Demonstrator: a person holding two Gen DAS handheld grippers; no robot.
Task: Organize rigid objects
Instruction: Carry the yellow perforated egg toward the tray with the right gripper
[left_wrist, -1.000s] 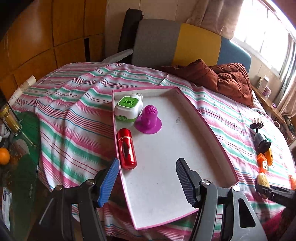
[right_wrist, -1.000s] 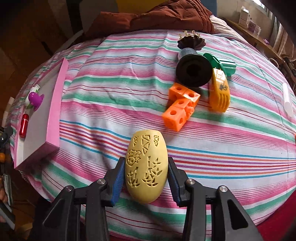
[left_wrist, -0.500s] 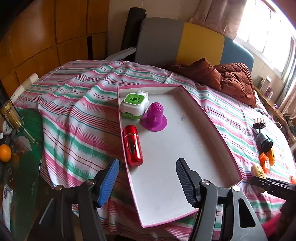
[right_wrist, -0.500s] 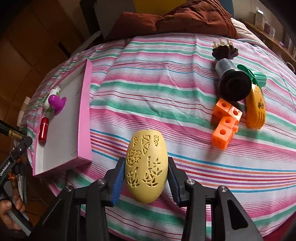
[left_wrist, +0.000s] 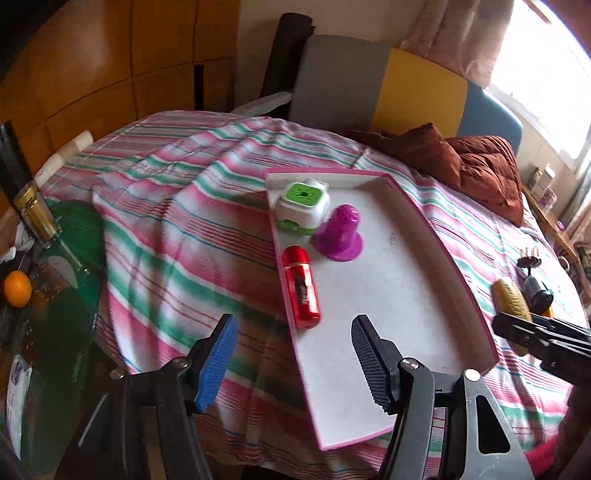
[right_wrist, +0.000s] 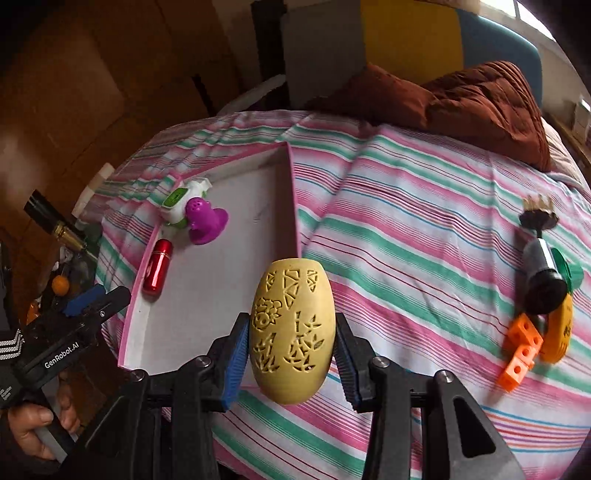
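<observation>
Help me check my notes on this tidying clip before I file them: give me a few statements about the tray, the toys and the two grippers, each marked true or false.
1. The right gripper is shut on the yellow carved egg. True.
2. The left gripper holds the red capsule. False: its fingers are open and empty; the capsule lies in the pink tray.
3. Three things lie in the tray. True: the capsule, the purple cone toy and the green-and-white cube.
4. The orange blocks are in the tray. False: they lie on the striped cloth, beside the black cylinder.
5. The egg rests on the tray floor. False: it is held in the air.
</observation>
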